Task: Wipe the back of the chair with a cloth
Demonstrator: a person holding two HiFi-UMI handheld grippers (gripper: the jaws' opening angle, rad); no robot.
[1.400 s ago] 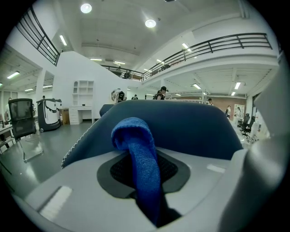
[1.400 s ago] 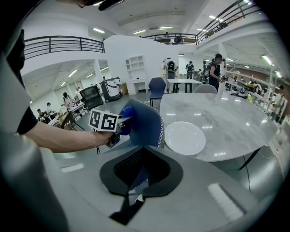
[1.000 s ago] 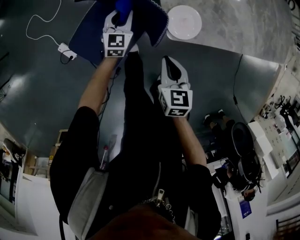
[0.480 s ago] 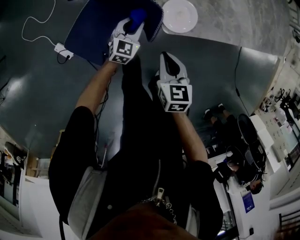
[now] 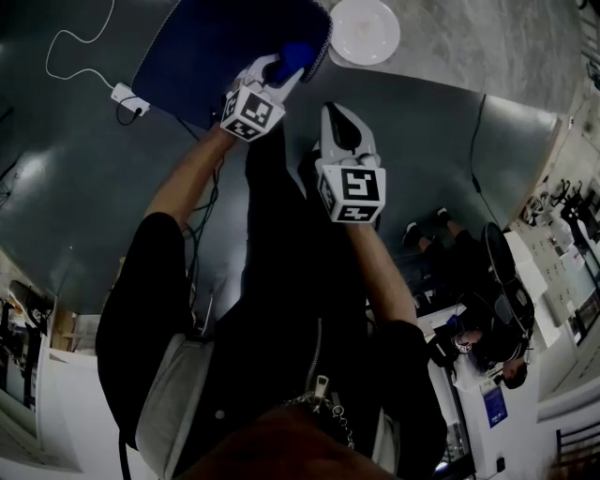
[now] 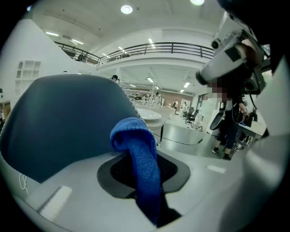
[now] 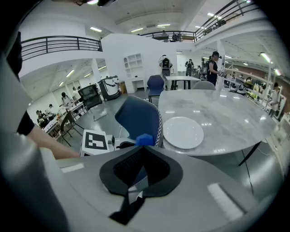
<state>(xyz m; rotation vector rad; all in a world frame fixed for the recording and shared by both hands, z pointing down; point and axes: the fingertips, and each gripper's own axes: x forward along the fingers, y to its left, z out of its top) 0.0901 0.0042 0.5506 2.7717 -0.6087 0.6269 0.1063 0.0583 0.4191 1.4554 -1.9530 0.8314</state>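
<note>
The chair's dark blue back [image 5: 211,47] fills the top of the head view and bulges at the left of the left gripper view as a blue shell [image 6: 63,122]. My left gripper [image 5: 279,67] is shut on a bright blue cloth [image 5: 296,54], pressed near the back's right edge. The cloth [image 6: 141,163] hangs folded between the jaws of the left gripper [image 6: 145,181]. My right gripper [image 5: 337,120] hovers below and right of it, apart from the chair, shut on nothing. From the right gripper [image 7: 135,179] I see the chair [image 7: 138,118] and the cloth [image 7: 145,139].
A white plate [image 5: 364,28] lies on the grey marble table [image 5: 487,47] just right of the chair; both show in the right gripper view, plate [image 7: 183,132] on table [image 7: 217,106]. A white cable with a plug block [image 5: 127,97] lies on the floor at left. People stand at lower right [image 5: 478,323].
My left gripper has slid rightward across the chair back with the cloth, from the middle toward its right edge. The right gripper has hardly moved.
</note>
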